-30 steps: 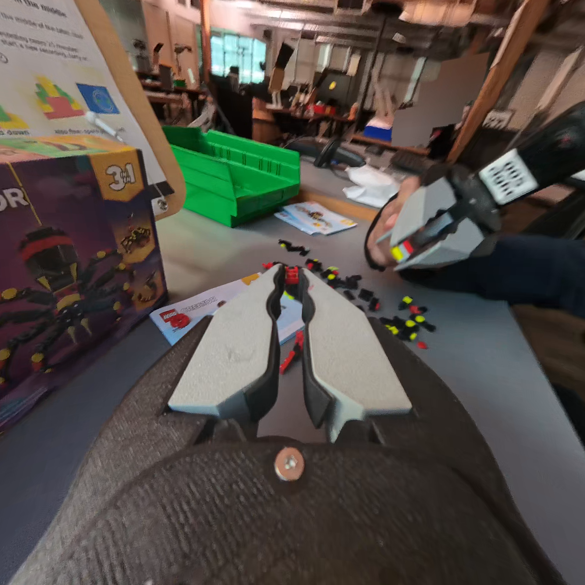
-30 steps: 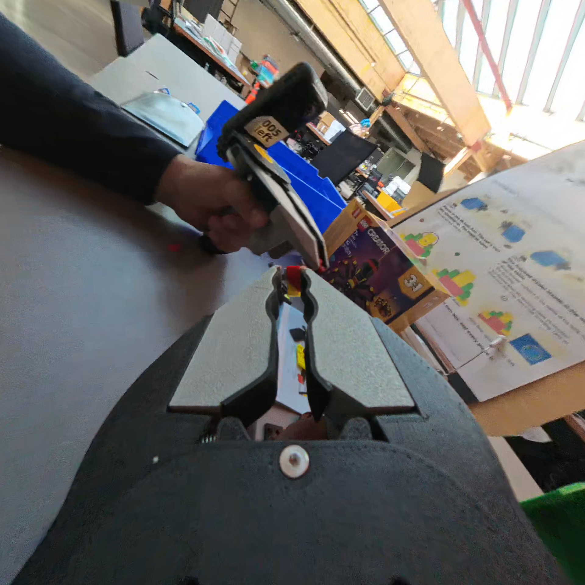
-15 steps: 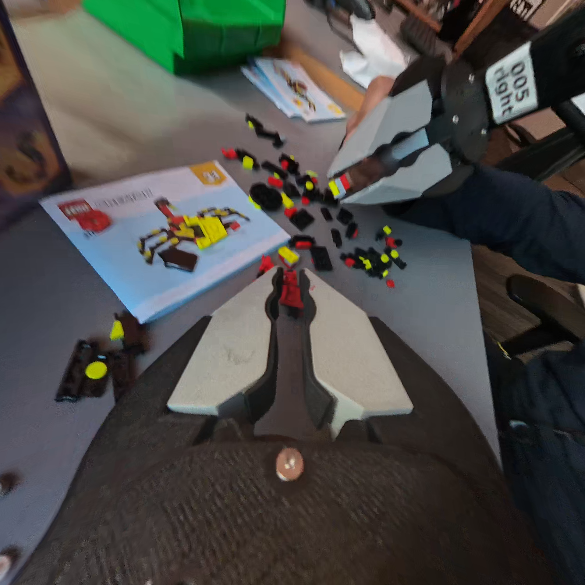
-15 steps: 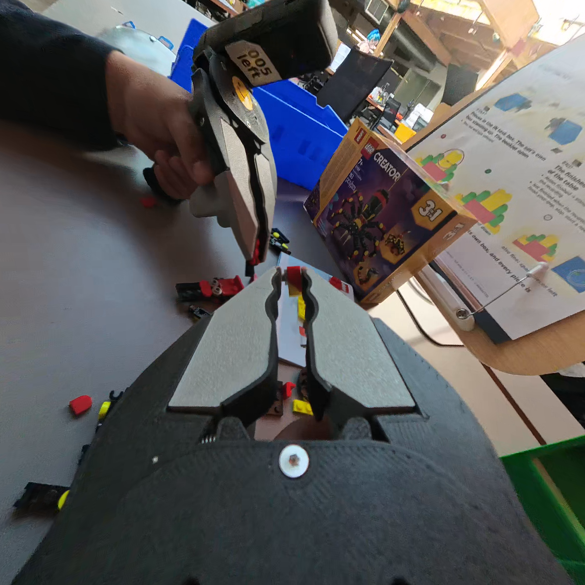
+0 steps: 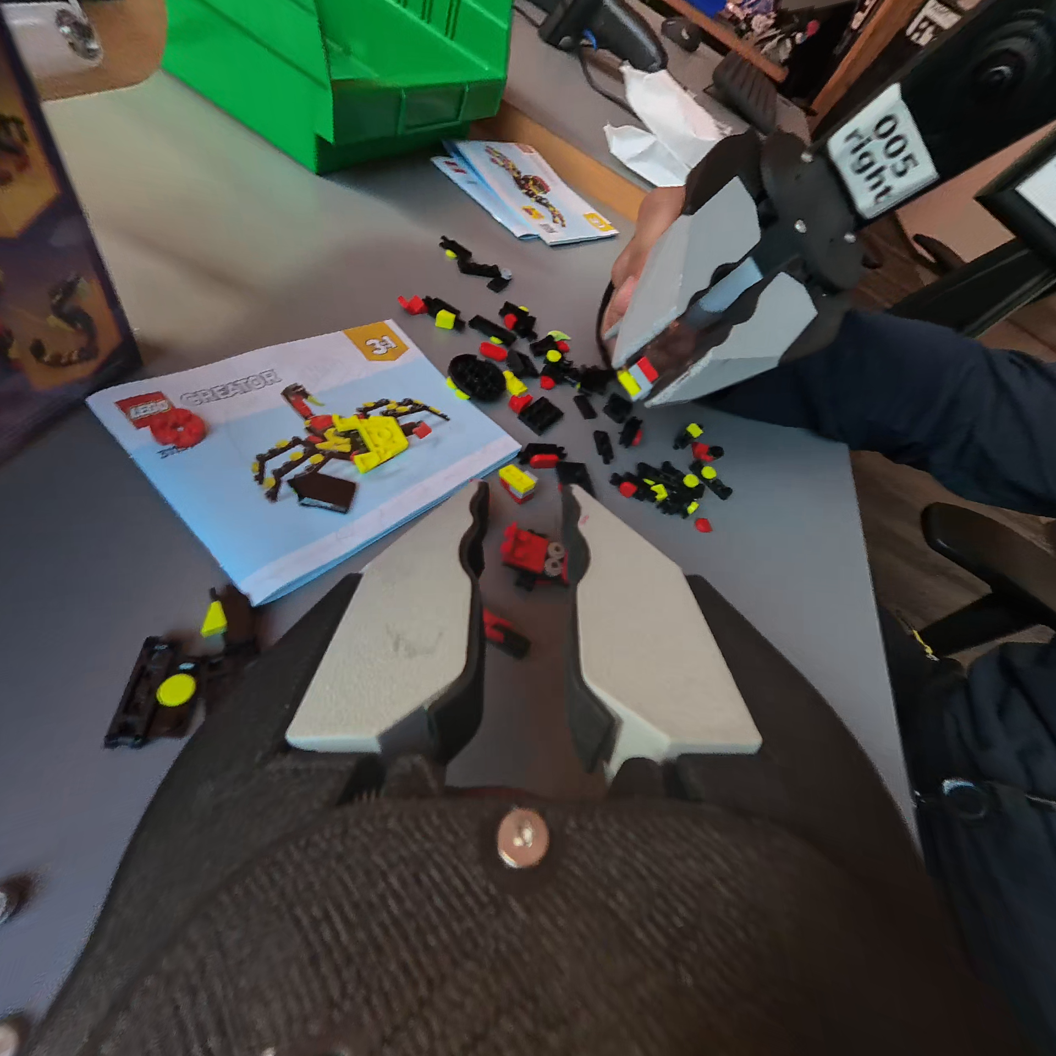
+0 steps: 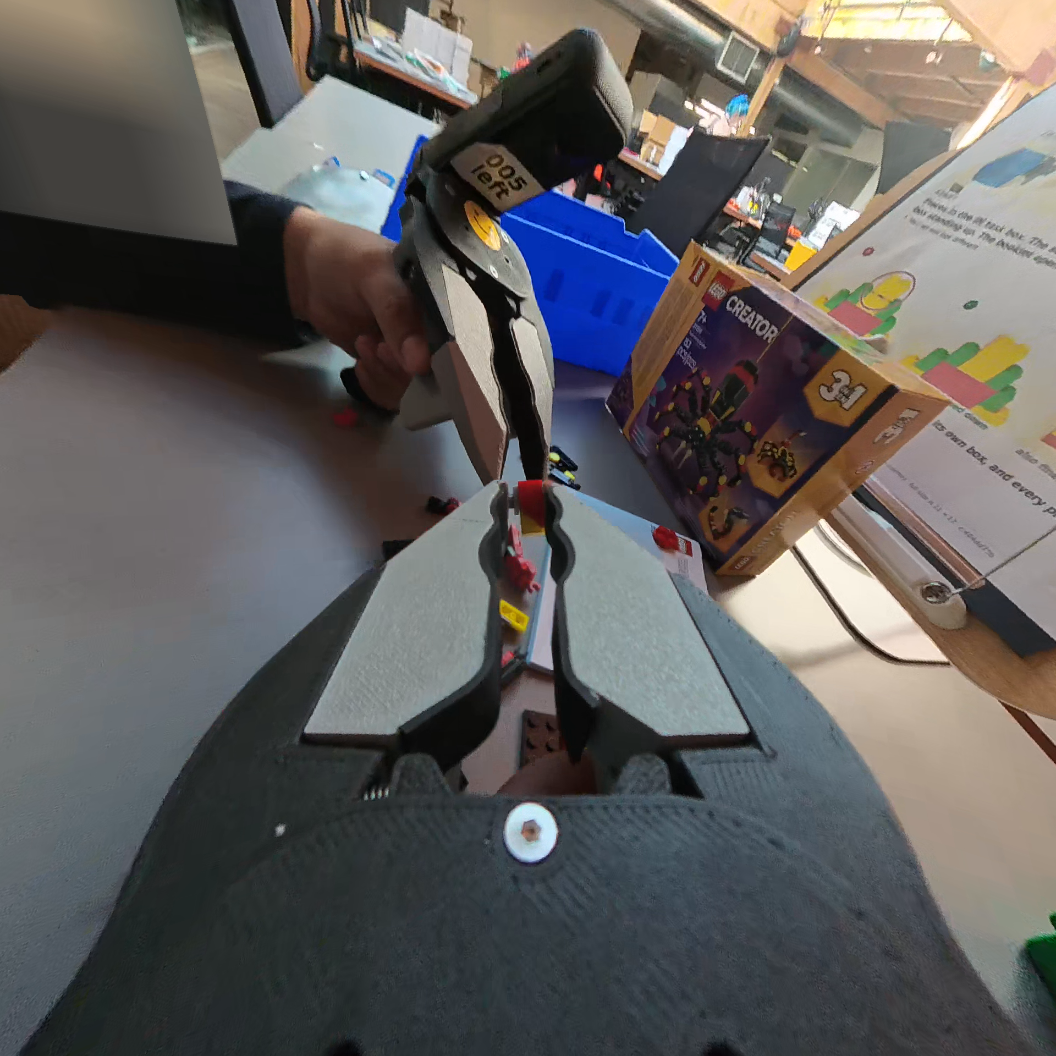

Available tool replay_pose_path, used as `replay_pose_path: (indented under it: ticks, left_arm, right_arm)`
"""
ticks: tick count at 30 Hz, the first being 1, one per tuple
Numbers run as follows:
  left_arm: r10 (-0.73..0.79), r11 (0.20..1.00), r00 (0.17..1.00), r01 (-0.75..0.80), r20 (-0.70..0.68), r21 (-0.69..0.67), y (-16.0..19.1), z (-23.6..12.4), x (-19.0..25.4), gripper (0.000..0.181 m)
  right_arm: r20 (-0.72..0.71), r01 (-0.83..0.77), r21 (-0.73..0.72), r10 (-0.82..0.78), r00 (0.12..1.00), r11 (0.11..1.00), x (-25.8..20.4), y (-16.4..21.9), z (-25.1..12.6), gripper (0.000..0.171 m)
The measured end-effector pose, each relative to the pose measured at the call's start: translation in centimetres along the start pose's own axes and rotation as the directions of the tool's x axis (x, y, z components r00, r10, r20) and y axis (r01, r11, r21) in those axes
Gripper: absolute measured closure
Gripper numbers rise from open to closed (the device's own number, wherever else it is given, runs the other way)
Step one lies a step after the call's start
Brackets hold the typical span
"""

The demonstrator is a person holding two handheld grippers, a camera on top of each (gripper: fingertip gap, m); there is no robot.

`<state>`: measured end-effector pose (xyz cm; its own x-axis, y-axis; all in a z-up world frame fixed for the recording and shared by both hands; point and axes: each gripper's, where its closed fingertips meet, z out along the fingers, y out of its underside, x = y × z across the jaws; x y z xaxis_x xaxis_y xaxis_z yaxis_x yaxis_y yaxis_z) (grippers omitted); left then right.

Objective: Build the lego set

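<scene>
My left gripper (image 5: 523,494) is open, pointing down at the grey table (image 5: 228,240). A small red brick assembly (image 5: 531,554) lies on the table between its fingers, close to the right finger. My right gripper (image 6: 527,492) is shut on a small red and yellow piece (image 6: 528,506); it also shows in the left wrist view (image 5: 637,383), low over the loose pieces. The left gripper shows in the right wrist view (image 6: 514,471), just beyond my right fingertips. Loose black, red and yellow pieces (image 5: 571,388) lie scattered ahead.
An instruction booklet (image 5: 297,451) lies left of the pieces, with more booklets (image 5: 526,194) farther back. A green bin (image 5: 354,74) stands behind. The set's box (image 6: 760,423), a blue bin (image 6: 583,274) and an instruction board (image 6: 971,371) stand nearby. A black assembly (image 5: 166,691) lies front left. Across from one pair of fingers to the other is roughly 5 cm.
My left gripper tilted down toward the table, then opened and let go of the red assembly, which now lies on the table. My right gripper keeps its piece and tilted lower.
</scene>
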<state>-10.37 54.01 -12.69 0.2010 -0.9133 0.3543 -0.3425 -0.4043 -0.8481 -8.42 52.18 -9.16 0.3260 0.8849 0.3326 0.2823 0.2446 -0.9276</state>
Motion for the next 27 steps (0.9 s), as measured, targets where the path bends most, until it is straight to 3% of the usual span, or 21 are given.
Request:
replay_pose_path:
  ticks: [5,14,18,21,27]
  left_arm:
    - [-0.097,0.993,0.972,0.11,-0.214,0.05,-0.8,0.4,2.9,0.156]
    - [-0.124,0.986,0.94,0.151,-0.317,0.063,-1.1,0.2,4.4,0.164]
    - [-0.117,0.988,0.923,0.146,-0.366,0.054,-1.0,0.2,5.2,0.181]
    - [-0.066,0.991,0.962,0.094,-0.265,0.093,-1.4,0.2,3.9,0.181]
    - [-0.052,0.981,0.994,0.068,-0.092,0.182,-2.6,-0.5,0.6,0.167]
  right_arm:
    - [0.01,0.138,0.01,-0.138,0.99,0.99,-1.7,-0.5,0.4,0.162]
    - [-0.035,0.297,0.004,-0.296,0.954,0.955,-2.8,-0.9,1.1,0.165]
    - [-0.052,0.343,-0.017,-0.343,0.938,0.939,-2.9,-0.8,1.3,0.165]
    - [-0.095,0.333,-0.1,-0.342,0.935,0.937,-1.4,0.4,1.3,0.167]
    - [-0.293,0.075,-0.156,-0.119,0.949,0.985,4.7,2.5,-0.3,0.157]
